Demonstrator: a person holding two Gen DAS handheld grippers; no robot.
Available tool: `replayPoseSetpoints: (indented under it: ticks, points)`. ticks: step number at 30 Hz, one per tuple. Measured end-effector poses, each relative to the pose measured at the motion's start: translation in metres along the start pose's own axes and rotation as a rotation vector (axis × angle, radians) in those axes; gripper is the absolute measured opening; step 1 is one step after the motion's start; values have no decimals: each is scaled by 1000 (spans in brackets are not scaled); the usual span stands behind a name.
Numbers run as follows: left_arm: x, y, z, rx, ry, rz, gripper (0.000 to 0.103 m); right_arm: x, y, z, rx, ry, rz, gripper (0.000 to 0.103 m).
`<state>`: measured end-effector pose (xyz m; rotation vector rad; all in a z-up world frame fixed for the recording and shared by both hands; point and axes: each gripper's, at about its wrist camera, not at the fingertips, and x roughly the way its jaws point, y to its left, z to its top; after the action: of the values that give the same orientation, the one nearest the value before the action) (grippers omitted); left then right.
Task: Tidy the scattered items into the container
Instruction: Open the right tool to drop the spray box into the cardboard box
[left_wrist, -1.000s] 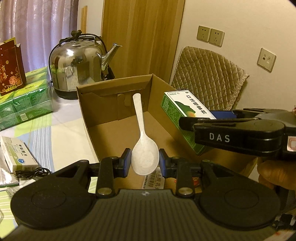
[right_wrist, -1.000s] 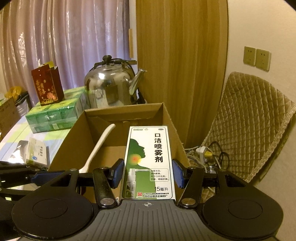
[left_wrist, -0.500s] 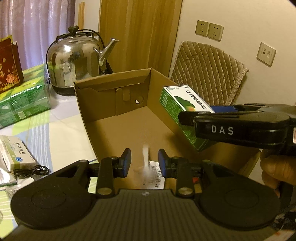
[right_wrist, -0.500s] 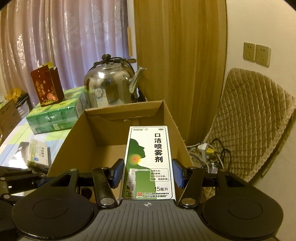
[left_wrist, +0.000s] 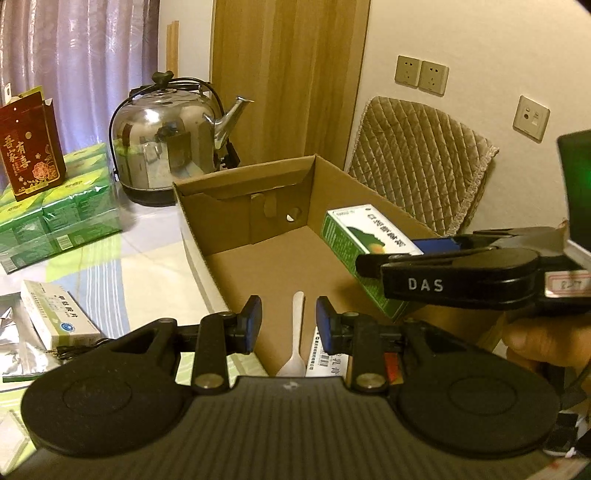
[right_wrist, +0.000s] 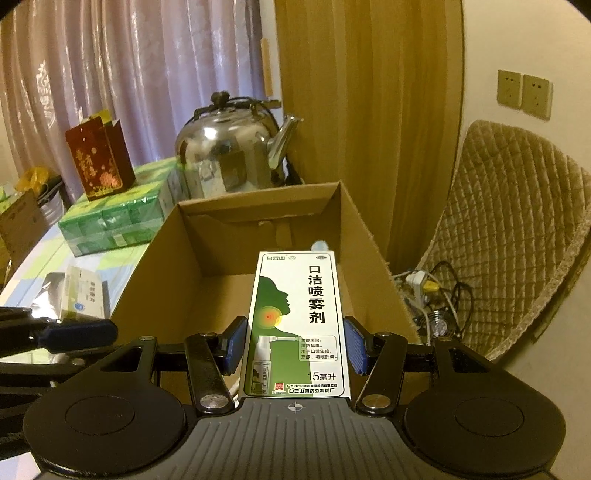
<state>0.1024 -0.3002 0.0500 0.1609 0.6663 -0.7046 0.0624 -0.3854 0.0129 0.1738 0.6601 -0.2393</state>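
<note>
The open cardboard box (left_wrist: 258, 206) stands on the table in front of both grippers. A white plastic spoon (left_wrist: 296, 332) lies on its floor, handle pointing away from me. My left gripper (left_wrist: 290, 325) hangs open above the spoon, its pads apart and touching nothing. My right gripper (right_wrist: 295, 345) is shut on a green and white spray carton (right_wrist: 295, 295) and holds it flat over the right side of the cardboard box (right_wrist: 166, 266). In the left wrist view the spray carton (left_wrist: 369, 236) sticks out of the right gripper (left_wrist: 388, 258), held by a hand (left_wrist: 546, 339).
A steel kettle (left_wrist: 166, 147) stands behind the box. Green tissue packs (left_wrist: 55, 210) and a red bag (left_wrist: 27, 147) sit at the left. A white medicine box (left_wrist: 59, 317), a foil pack (left_wrist: 14, 343) and a black cable lie on the table. A quilted chair (left_wrist: 417, 162) is at the right.
My left gripper opened and let the white spoon fall; it now lies on the box floor. The right gripper still holds the spray carton in much the same place.
</note>
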Motion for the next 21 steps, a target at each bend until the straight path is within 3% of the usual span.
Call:
replayPoseSetpoints:
  ticks: [8,21]
  points:
    - [-13,10,-2,-13,-15,-6,27,19,5,-3,4,87,3,52]
    - [-14,16,-6,-28,-5,-9,27,19,11,-4,-15,78,0,53]
